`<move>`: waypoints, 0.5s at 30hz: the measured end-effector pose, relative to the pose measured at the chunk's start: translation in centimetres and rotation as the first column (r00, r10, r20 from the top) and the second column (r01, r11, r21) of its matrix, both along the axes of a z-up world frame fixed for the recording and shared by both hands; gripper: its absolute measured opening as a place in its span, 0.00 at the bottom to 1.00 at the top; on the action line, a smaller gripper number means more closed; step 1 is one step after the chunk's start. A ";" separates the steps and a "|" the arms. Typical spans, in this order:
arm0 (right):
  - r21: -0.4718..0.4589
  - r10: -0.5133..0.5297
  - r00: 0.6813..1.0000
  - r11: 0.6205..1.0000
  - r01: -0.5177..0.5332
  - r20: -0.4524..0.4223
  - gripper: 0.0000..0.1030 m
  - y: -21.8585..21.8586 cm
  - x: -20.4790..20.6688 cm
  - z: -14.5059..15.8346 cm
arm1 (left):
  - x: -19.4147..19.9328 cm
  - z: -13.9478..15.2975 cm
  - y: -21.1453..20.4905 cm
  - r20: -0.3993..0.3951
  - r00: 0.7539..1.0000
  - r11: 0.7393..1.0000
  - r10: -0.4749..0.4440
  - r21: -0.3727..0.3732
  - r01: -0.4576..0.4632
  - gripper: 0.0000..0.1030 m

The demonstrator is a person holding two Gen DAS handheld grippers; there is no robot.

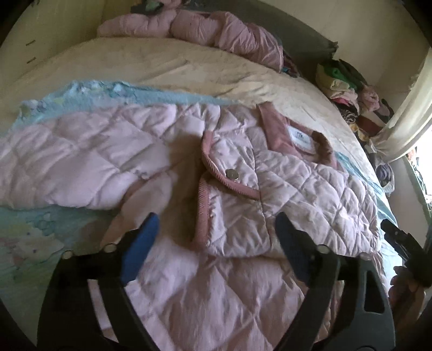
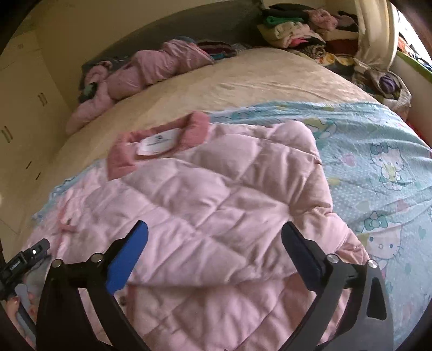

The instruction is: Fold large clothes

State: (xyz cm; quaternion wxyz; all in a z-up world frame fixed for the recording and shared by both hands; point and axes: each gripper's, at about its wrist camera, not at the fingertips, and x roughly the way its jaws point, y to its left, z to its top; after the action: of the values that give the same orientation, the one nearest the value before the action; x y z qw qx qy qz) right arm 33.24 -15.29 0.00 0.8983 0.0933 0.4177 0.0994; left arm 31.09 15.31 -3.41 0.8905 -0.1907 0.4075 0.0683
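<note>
A pale pink quilted jacket (image 1: 167,151) lies spread on the bed, its darker pink collar with a white label (image 1: 297,136) at the far side and a snap pocket flap (image 1: 232,174) in the middle. My left gripper (image 1: 216,224) hovers over the jacket's lower part, open, with nothing between its blue pads (image 1: 140,245). In the right wrist view the same jacket (image 2: 216,194) has one side folded over, collar (image 2: 159,143) beyond it. My right gripper (image 2: 214,235) is open above the folded panel, holding nothing. The other gripper shows at each view's edge (image 1: 402,240) (image 2: 24,259).
A light blue cartoon-print sheet (image 2: 378,167) lies under the jacket on a cream bedspread (image 1: 162,64). A second pink quilted garment (image 1: 210,29) is bunched at the far side of the bed. A heap of mixed clothes (image 2: 302,24) sits by the curtain (image 1: 405,116). Cream cupboards (image 2: 24,97) stand at left.
</note>
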 end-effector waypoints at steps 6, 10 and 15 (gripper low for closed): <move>0.026 0.043 0.999 0.999 -0.044 0.033 0.96 2.0 -2.0 2.3 | -2.3 1.8 1.0 -0.002 0.998 0.994 0.058 0.091 -0.057 0.91; 0.031 0.068 0.996 0.997 -0.070 0.060 0.96 3.6 -3.1 3.8 | -3.3 2.2 2.8 -0.009 0.994 0.991 0.107 0.080 -0.106 0.91; 0.040 0.099 0.991 0.994 -0.103 0.094 0.96 5.8 -4.2 5.9 | -4.3 2.7 4.9 -0.020 0.985 0.983 0.170 0.073 -0.168 0.91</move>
State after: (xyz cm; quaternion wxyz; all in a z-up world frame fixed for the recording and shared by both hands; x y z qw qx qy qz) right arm 28.99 -9.46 5.86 0.9081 0.0872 0.3777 0.1582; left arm 26.79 20.22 -0.70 0.8822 -0.1918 0.3989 0.1607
